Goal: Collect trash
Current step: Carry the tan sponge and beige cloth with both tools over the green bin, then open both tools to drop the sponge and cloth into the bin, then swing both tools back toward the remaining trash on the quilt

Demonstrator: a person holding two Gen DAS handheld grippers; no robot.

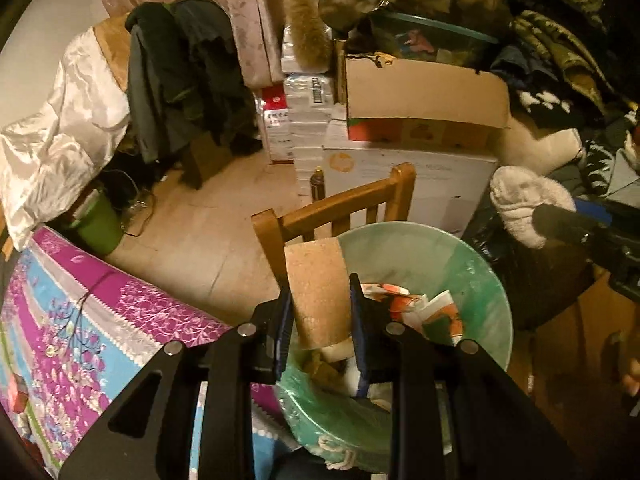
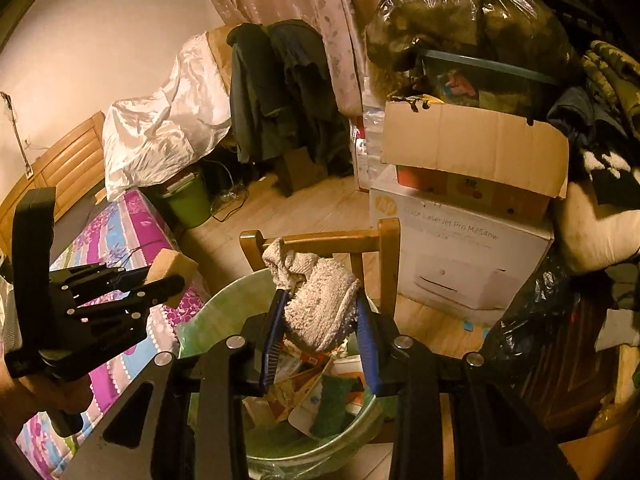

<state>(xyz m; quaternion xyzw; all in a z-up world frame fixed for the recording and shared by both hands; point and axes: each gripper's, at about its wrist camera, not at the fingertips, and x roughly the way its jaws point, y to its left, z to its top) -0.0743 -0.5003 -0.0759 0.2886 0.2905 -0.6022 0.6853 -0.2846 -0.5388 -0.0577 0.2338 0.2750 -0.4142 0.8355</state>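
We see the sponge (image 1: 318, 292) clamped upright in the left tool (image 1: 320, 312), over the near rim of the bin (image 1: 480, 280). The rag (image 2: 320, 304), pinched in the right tool (image 2: 320, 320), hangs squarely above the bin's opening, nearer to dropping in.

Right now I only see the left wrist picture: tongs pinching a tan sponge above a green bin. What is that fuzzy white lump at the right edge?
Observer: A white knitted rag, pinched in the right tongs.
Operator: Is it above the bin too?
Observer: Yes, it hangs over the green-lined trash bin.
Operator: Can you read the white box behind the chair?
Observer: Yes, the white printer box says HP LaserJet Pro.
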